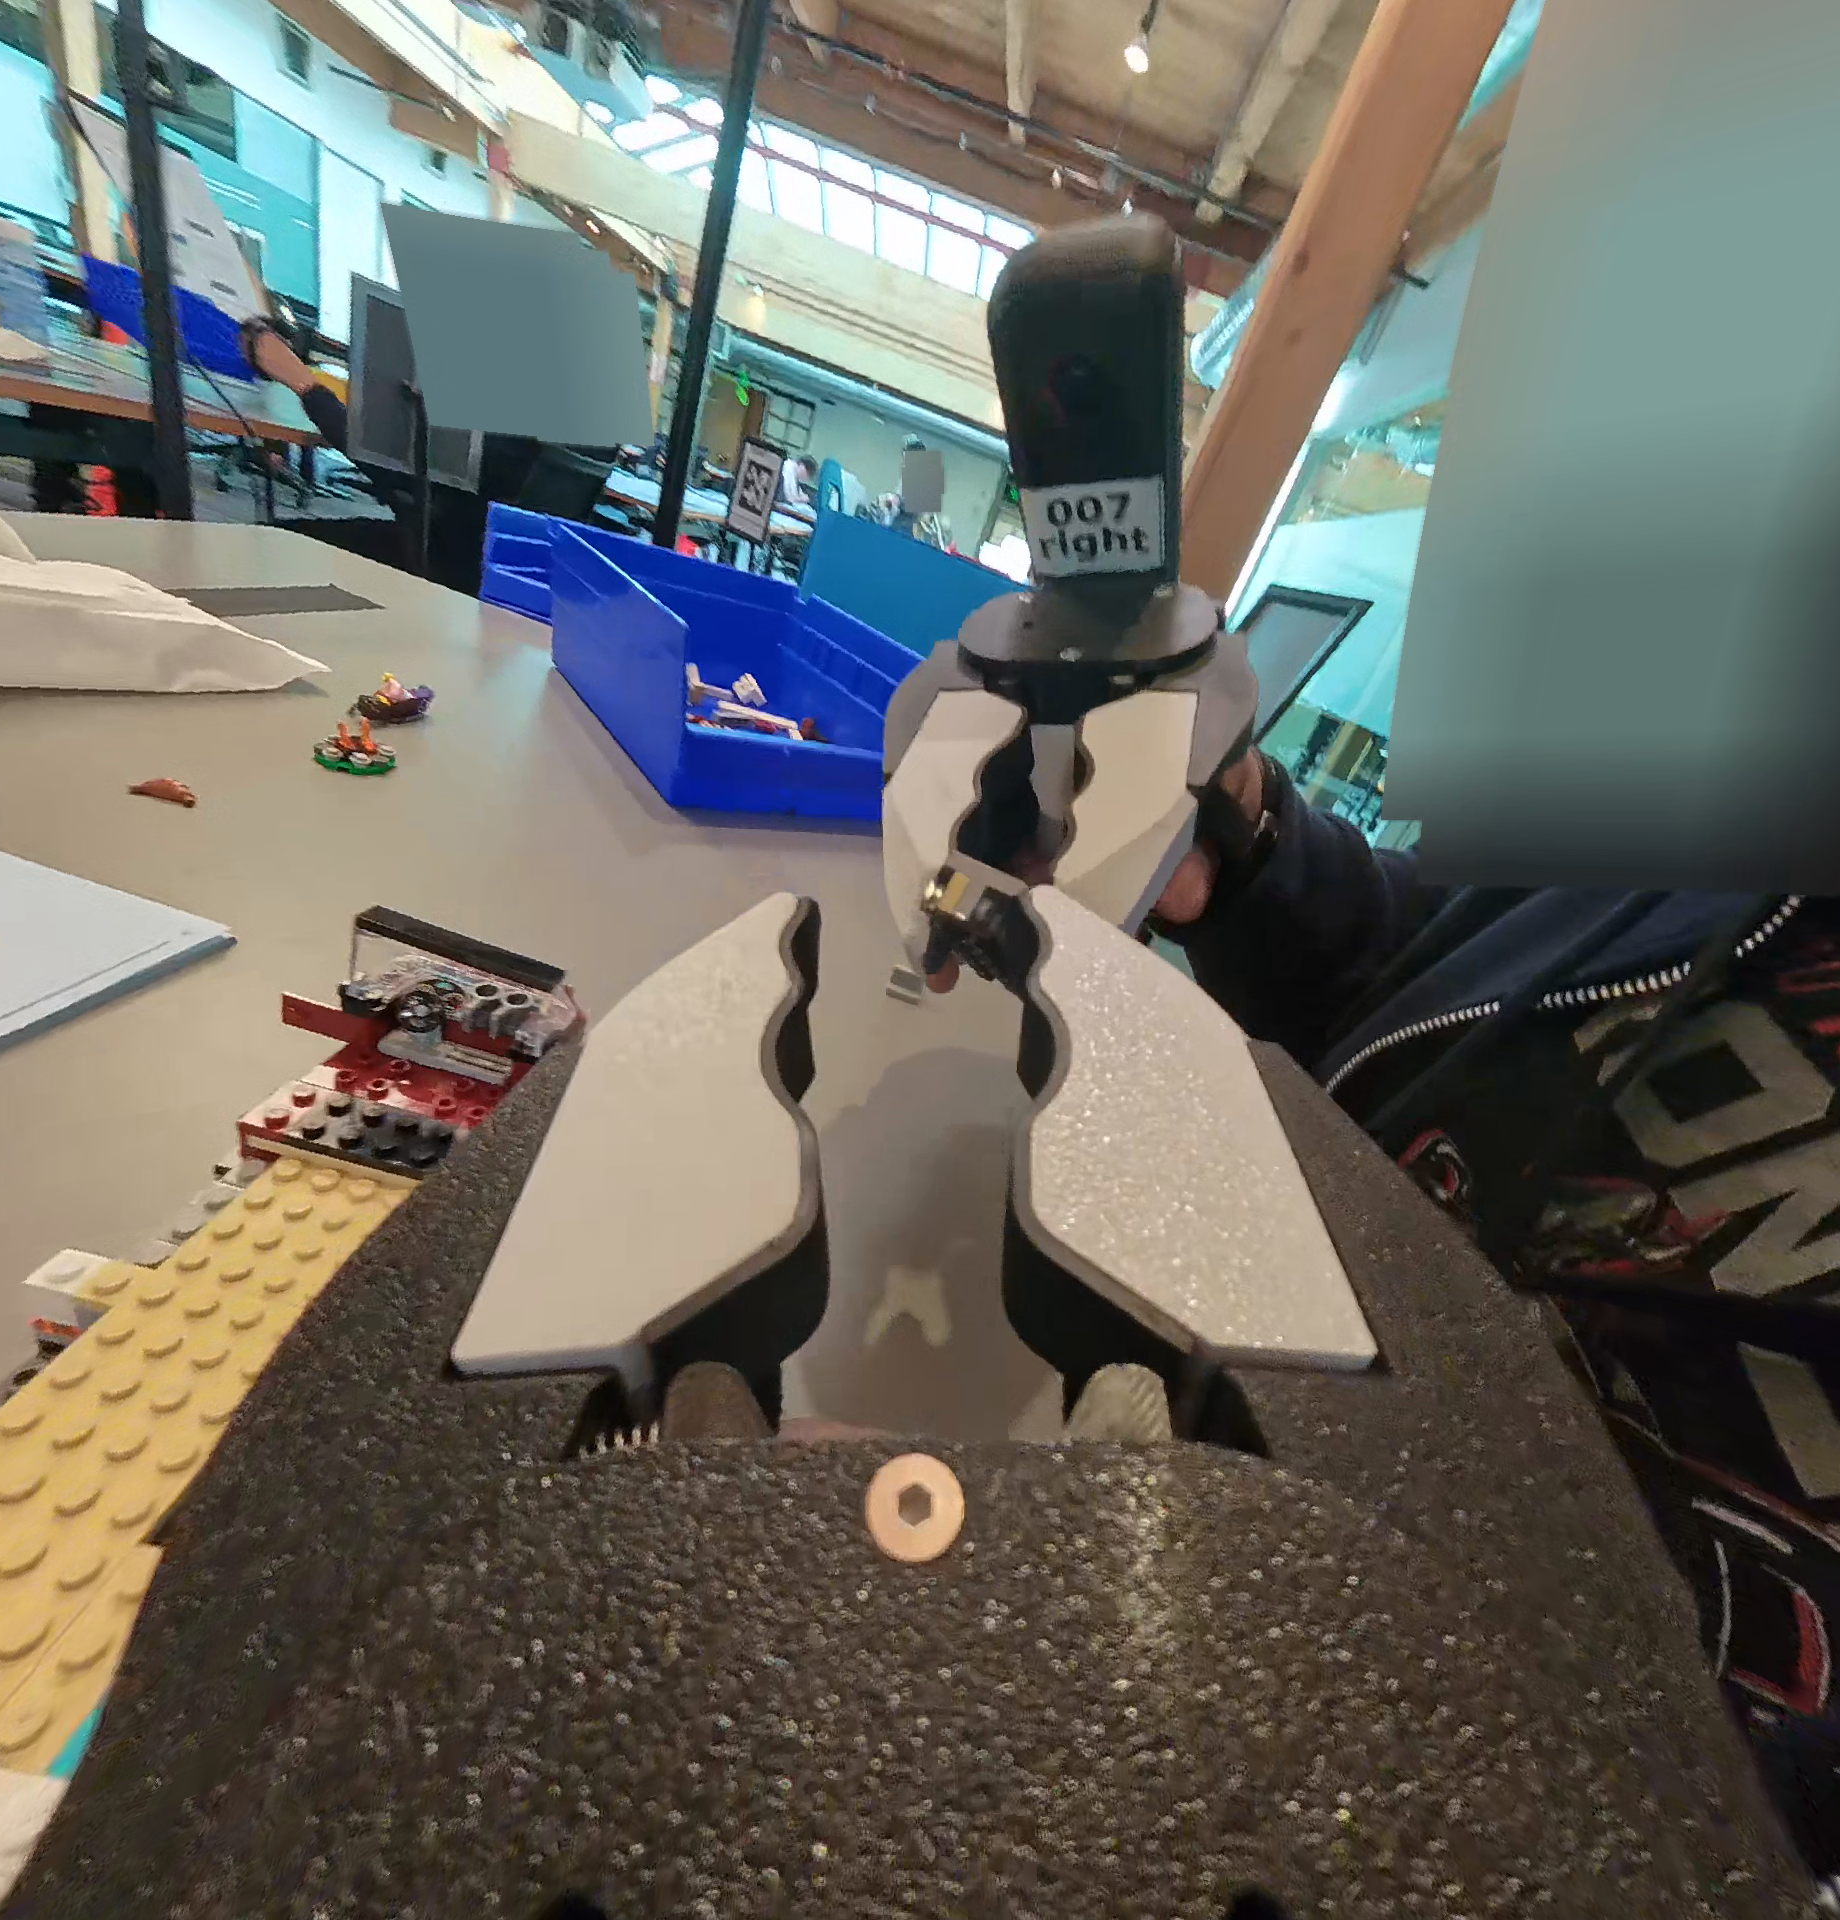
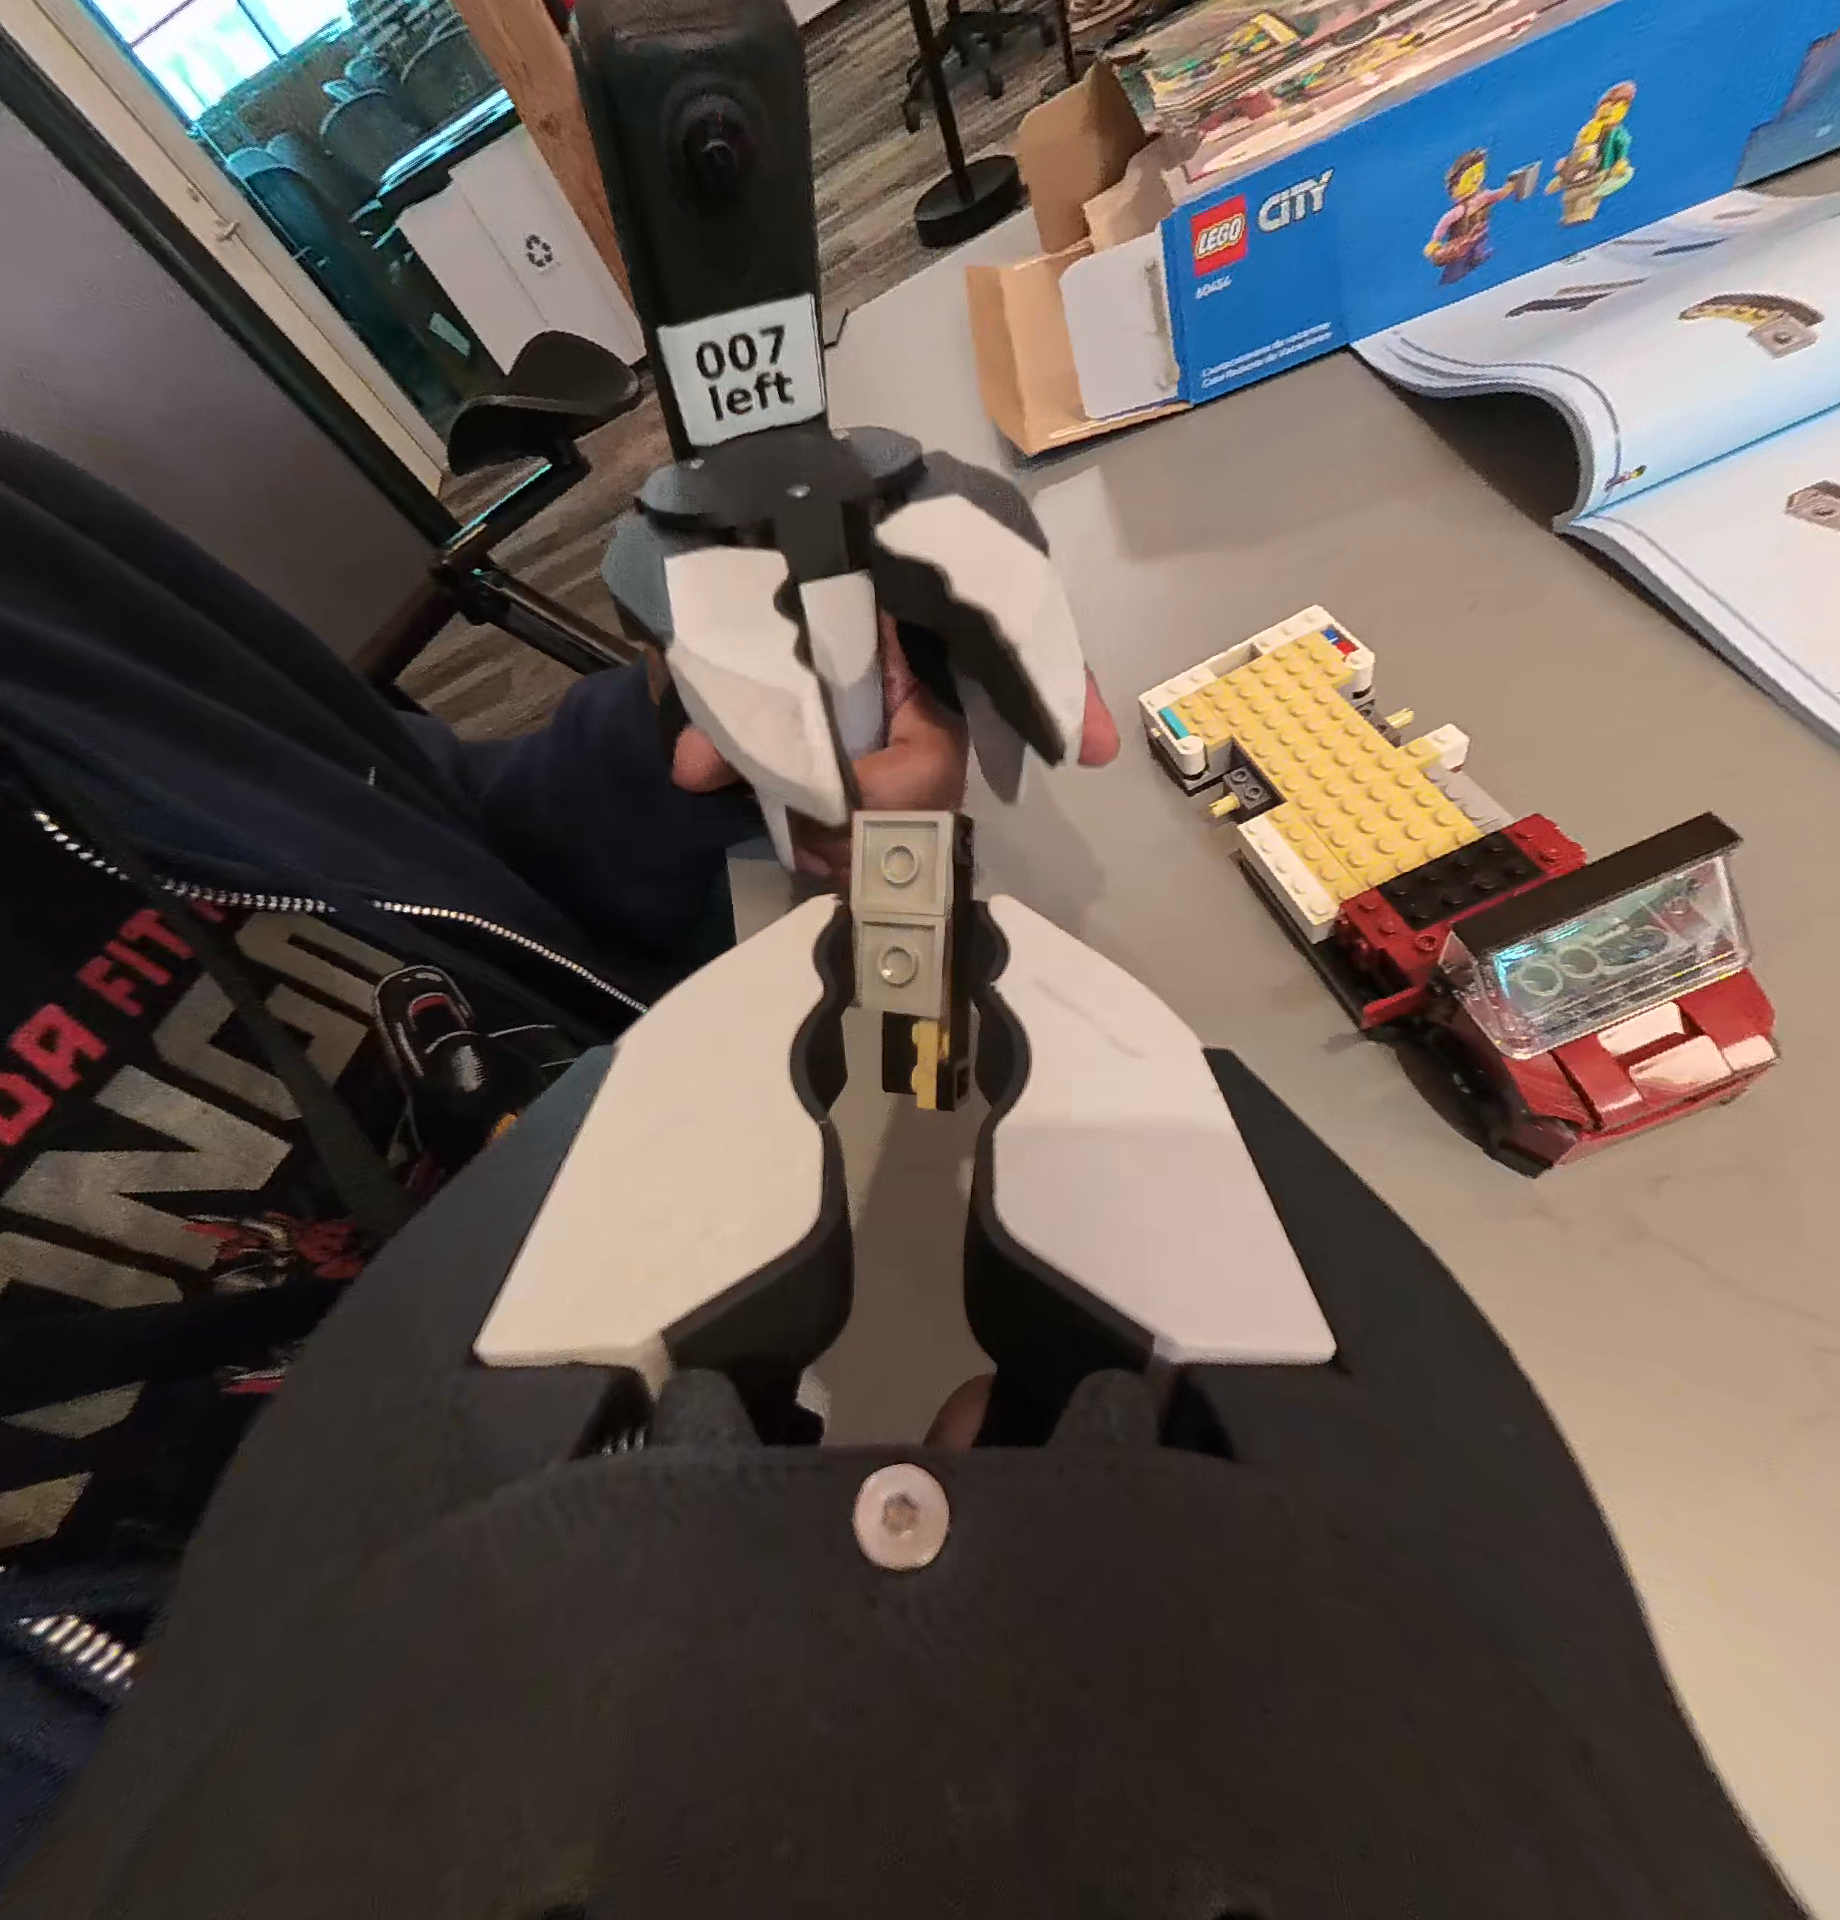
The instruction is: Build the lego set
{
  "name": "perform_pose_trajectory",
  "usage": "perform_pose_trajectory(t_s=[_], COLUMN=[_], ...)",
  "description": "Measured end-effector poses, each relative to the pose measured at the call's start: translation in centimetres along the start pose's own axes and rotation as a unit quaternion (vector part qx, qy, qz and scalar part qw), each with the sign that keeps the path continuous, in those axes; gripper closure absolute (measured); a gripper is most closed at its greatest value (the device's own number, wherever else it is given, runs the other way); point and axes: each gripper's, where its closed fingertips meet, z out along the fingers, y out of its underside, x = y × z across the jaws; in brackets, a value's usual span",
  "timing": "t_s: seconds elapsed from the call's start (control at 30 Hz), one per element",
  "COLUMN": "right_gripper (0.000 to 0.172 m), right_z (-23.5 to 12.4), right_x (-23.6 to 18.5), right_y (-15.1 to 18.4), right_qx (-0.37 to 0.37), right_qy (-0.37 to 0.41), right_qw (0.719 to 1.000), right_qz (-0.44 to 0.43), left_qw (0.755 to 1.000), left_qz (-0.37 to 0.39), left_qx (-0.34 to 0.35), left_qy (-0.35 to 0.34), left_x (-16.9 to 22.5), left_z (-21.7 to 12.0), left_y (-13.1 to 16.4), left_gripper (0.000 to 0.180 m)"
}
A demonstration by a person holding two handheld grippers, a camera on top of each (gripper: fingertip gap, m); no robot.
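The grey surface [image 1: 542, 852] stands in a high hall with timber beams and skylights; desks and screens lie beyond.

Only the right wrist view shows a blue toy box [image 2: 1498, 187] with its flaps open, an open instruction booklet [image 2: 1726, 499] and the whole brick-built car [image 2: 1467, 883], dark red at the front, tan-plated behind, under a clear windscreen. Only the left wrist view shows a white bag [image 1: 95, 623], two small round brick builds [image 1: 376, 727], one loose grey piece [image 1: 905, 982] and a blue bin [image 1: 729, 686].

The blue bin holds a few white and red pieces at its near end.

The right hand-held gripper [image 2: 911, 956] is clenched on a small brick assembly [image 2: 900, 914], grey plates over black and yellow, raised above the surface. The left hand-held gripper [image 1: 921, 935] is released, its jaws apart with nothing between them, just before the assembly.
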Motion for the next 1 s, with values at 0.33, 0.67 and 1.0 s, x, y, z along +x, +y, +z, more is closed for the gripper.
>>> perform_pose_trajectory(t_s=[0.33, 0.67, 1.0], right_gripper=[0.150, 0.150, 0.143], right_z=[0.0, -0.3, -1.2], right_x=[-1.8, -2.5, -1.1], right_y=[0.9, 0.8, -0.6], right_qx=[-0.031, -0.033, 0.020], right_qy=[-0.038, -0.060, -0.005], right_qw=[0.999, 0.997, 1.000], right_qz=[-0.021, -0.021, -0.022], left_qw=[0.995, 0.993, 0.989], left_qz=[0.049, 0.014, -0.081], left_qx=[-0.042, -0.023, 0.043], left_qy=[0.075, 0.111, 0.112], left_x=[2.8, 3.8, 2.7], left_z=[0.6, 0.5, 0.2], left_y=[1.5, 1.7, 0.2], left_gripper=[0.153, 0.164, 0.165])
